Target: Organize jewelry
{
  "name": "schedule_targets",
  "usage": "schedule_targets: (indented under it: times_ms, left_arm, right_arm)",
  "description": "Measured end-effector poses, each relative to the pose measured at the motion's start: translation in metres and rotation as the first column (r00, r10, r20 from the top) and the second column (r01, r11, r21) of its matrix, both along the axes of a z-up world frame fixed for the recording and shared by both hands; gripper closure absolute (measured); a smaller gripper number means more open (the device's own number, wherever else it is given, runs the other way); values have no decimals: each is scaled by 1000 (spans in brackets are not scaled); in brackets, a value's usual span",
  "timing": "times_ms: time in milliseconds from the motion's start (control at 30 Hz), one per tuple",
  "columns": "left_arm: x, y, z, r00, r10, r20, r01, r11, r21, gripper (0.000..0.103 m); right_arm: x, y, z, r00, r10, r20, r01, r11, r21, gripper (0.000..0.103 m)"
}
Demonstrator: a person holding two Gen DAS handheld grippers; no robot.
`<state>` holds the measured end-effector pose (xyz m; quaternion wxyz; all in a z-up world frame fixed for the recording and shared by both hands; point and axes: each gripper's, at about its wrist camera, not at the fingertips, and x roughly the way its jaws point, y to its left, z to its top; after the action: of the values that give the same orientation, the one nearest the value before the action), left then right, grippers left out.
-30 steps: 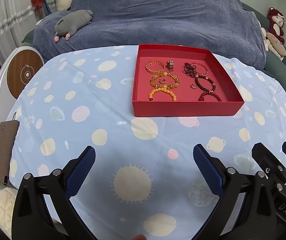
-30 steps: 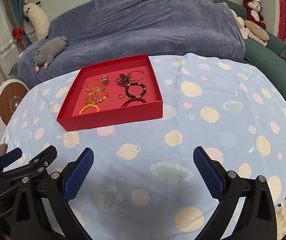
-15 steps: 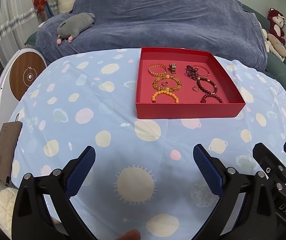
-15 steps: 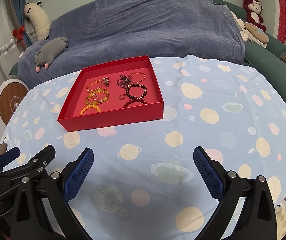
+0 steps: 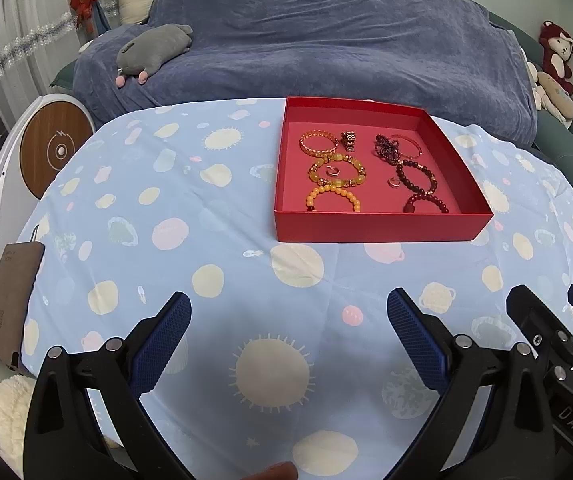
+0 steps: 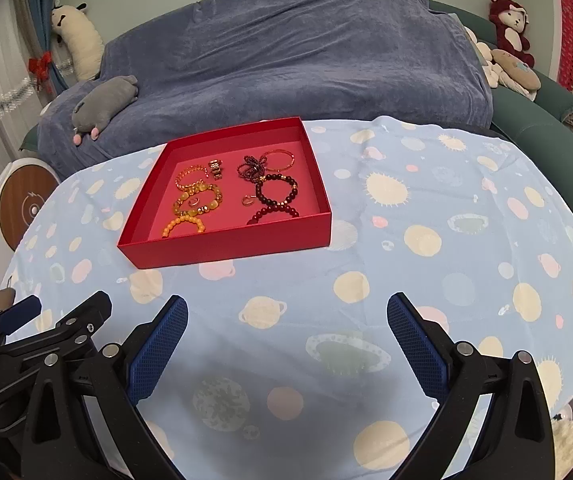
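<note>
Both grippers have drawn back a little from the red box [image 5: 382,224] over the last second, so the box sits smaller and farther up in each wrist view than it did; nothing inside it has shifted. It rests on the worktop [image 5: 206,240], on a pale blue cloth printed with planets, well ahead of the left gripper [image 5: 288,330] and the right gripper [image 6: 286,330]. Each pair of fingers stands wide apart with nothing between them, hovering over bare cloth. The jewelry lies on the box floor in two rough columns: a gold chain bracelet [image 5: 318,143], a yellow bead bracelet [image 5: 337,169] and an orange bead bracelet [image 5: 332,198] on one side; a dark tangled strand [image 5: 386,147], a thin bangle [image 5: 406,146] and dark red bead bracelets [image 5: 416,178] on the other, with small rings [image 5: 393,182] between. These pieces look light and small; the bead loops are probably strung on elastic, so they would flop and sag when lifted, and smooth beads may slip. A pinch across one side of a loop seems safest, and the tangled strand may snag a neighbour
</note>
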<state>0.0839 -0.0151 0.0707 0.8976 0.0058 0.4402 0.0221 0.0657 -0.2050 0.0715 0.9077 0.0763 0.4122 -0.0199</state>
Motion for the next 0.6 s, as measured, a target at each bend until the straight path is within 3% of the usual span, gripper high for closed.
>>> schedule_targets:
  times_ms: [600]
  left_arm:
    - [14,3,3,1000,27,-11,-27,1000,-1,9]
  right_arm:
    - [14,5,6,1000,24,11,-24,1000,-17,7]
